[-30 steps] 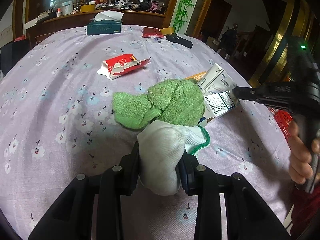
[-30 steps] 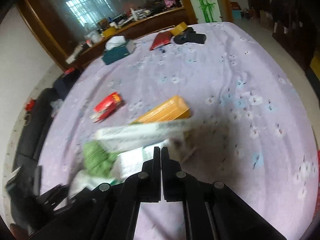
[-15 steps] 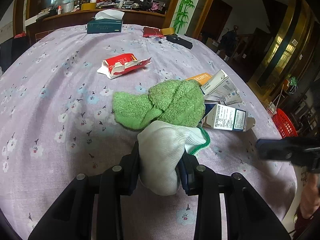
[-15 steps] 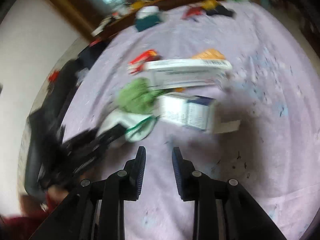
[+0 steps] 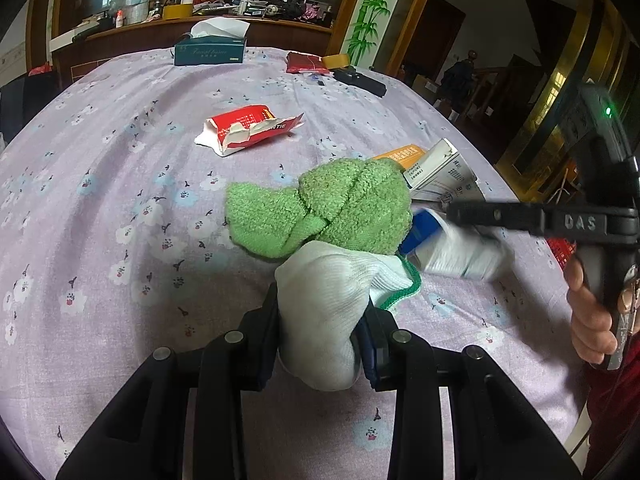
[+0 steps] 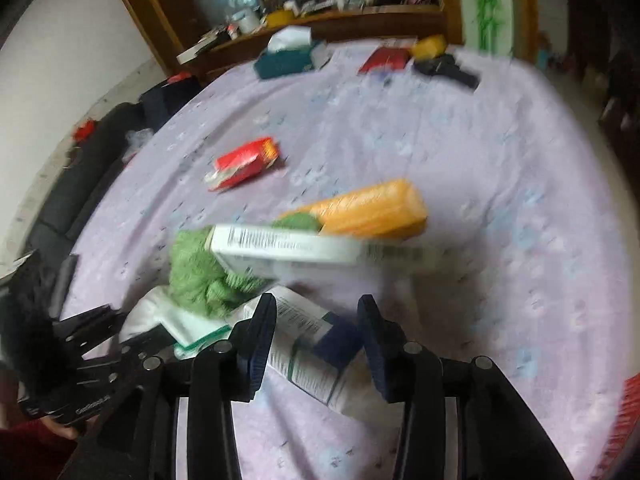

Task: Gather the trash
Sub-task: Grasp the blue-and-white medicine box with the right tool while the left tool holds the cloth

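From the left wrist view, the left gripper [image 5: 320, 344] was clamped on a white sock [image 5: 324, 312], which lay against a green towel [image 5: 324, 204] on the worktop [image 5: 120, 184]. The trash was still scattered there: a torn red packet [image 5: 248, 128], an orange box [image 5: 400, 156], a long white carton [image 5: 440, 172] and a white-and-blue carton [image 5: 452, 248]. A red basket [image 5: 560, 248] showed at the worktop's edge.

From the right wrist view, blurred, the right gripper [image 6: 316, 340] had its jaws opening around the white-and-blue carton [image 6: 308, 344], pads not yet pressing. The long white carton [image 6: 288, 248], orange box [image 6: 372, 212] and red packet [image 6: 244, 164] lay beyond. By my reading, nearly all collecting remained.
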Tool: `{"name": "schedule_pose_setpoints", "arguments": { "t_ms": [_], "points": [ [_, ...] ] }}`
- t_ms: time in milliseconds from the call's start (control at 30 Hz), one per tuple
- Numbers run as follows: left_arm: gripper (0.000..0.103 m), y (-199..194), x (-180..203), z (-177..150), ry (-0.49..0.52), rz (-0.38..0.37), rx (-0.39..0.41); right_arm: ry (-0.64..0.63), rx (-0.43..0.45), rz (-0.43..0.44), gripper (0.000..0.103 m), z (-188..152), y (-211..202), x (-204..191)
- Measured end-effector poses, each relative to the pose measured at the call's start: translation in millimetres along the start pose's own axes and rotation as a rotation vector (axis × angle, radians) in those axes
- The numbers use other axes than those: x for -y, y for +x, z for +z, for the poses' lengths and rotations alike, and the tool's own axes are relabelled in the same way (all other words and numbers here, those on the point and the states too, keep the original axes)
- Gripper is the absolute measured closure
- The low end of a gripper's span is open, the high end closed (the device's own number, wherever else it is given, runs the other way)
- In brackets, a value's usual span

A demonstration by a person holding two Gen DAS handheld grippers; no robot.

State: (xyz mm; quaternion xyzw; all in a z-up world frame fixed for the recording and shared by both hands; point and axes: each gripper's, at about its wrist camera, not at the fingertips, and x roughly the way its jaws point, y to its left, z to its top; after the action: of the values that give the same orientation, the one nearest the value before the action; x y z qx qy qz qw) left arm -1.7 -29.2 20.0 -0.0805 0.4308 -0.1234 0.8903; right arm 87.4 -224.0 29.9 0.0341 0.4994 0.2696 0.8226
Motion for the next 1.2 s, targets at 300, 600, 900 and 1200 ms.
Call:
{"name": "schedule_pose_setpoints", "arguments": {
  "t_ms": [300, 600, 900, 1200],
  "points": [
    [0.071, 2.0, 0.7, -0.3, 0.002, -0.002, -0.003, -0.208, -0.077, 0.055, 0.041, -35.3, -11.9, -39.5],
    [0.071, 6.4, 2.7, -0.4, 0.014, 0.004, -0.024, -0.307, -0.077, -0.146, 0.043, -51.6, -5.7, -57.8],
    [0.07, 7.4, 3.4, -0.1, 0.021, 0.008, -0.028, -0.242, -0.042, -0.235, 0.062, -60.7, -8.6, -44.4],
    [0.072, -13.0, 15.3, -10.5, 0.049, 0.046, 0.031, -0.025, 0.117, -0.17, 0.063, -90.5, -57.3, -48.1]
  ]
}}
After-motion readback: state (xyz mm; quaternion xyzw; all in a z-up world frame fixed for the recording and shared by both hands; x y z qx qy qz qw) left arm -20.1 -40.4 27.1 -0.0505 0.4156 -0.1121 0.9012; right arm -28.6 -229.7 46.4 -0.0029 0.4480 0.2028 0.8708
